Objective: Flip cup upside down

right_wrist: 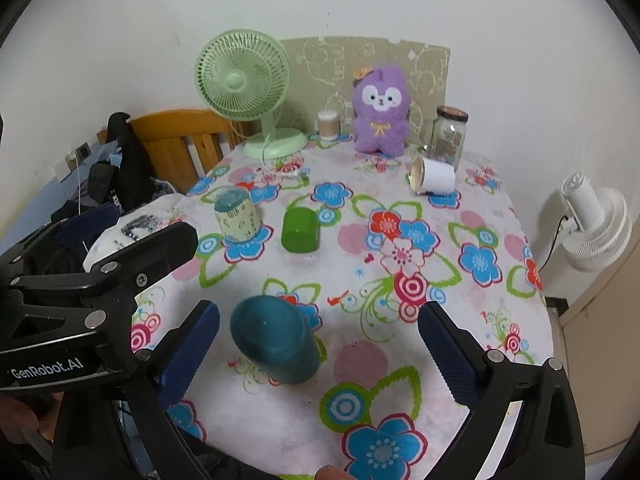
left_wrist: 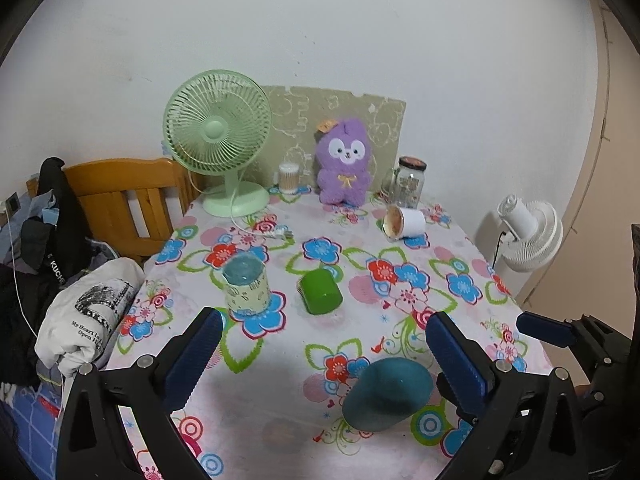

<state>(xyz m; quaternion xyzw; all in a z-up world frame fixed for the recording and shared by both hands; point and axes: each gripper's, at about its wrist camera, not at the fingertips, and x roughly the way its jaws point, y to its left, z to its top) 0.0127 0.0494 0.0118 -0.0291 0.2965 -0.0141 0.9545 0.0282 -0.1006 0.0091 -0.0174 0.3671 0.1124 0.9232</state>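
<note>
The teal cup (right_wrist: pixel 274 344) is seen on its side near the table's (right_wrist: pixel 460 420) front edge, base toward the cameras. Both the left gripper (left_wrist: pixel 324 356) and right gripper (right_wrist: pixel 320 344) are spread wide and empty, positioned for straddling it.

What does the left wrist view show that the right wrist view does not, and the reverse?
Only the left wrist view shows the print and lettering on the white bundle at the table's left edge; the right view mostly hides that bundle.

Only the right wrist view shows the "GenRobot.AI" label on the left gripper's body, seen from the side, and a fingertip at the bottom edge.

Both show the teal cup nearest, the green cup and white cup on their sides, the patterned cup bottom-up, the green fan, and the purple plush. Both jaws stand open, holding nothing.
</note>
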